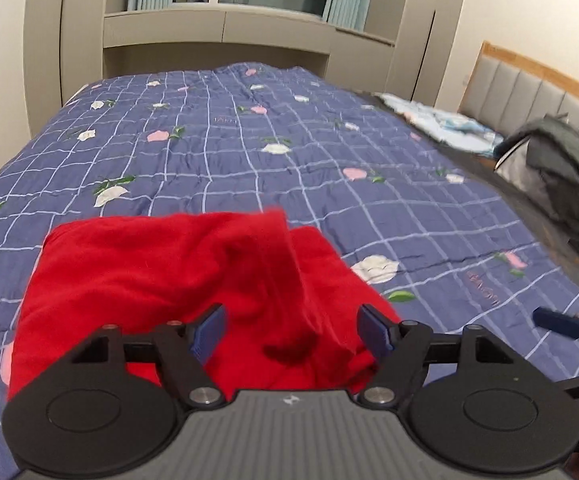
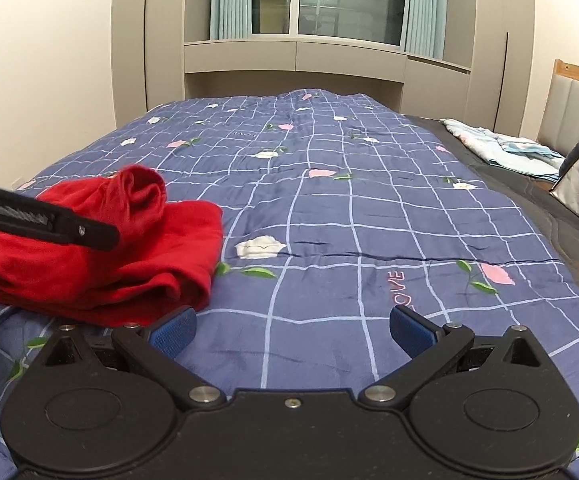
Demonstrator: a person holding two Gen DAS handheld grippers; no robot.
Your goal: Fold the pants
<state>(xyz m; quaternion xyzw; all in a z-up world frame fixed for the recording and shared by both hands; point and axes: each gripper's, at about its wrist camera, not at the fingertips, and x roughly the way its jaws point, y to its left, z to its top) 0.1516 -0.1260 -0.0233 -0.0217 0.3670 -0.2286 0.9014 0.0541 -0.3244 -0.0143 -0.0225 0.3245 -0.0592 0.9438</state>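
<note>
The red pants (image 1: 161, 276) lie bunched in a loose folded pile on the blue checked floral quilt (image 1: 289, 152). My left gripper (image 1: 291, 332) is open and hovers just over the near edge of the pile, its blue pads on either side of a raised fold; it holds nothing. In the right wrist view the pants (image 2: 101, 252) lie at the left, and part of the left gripper's black arm (image 2: 45, 220) crosses in front of them. My right gripper (image 2: 291, 334) is open and empty above bare quilt (image 2: 349, 220), to the right of the pants.
A light blue cloth (image 1: 445, 124) lies at the quilt's far right edge. A dark jacket or bag (image 1: 557, 168) sits by the padded headboard (image 1: 529, 84) at the right. Wardrobes and a curtained window (image 2: 329, 4) stand beyond the bed.
</note>
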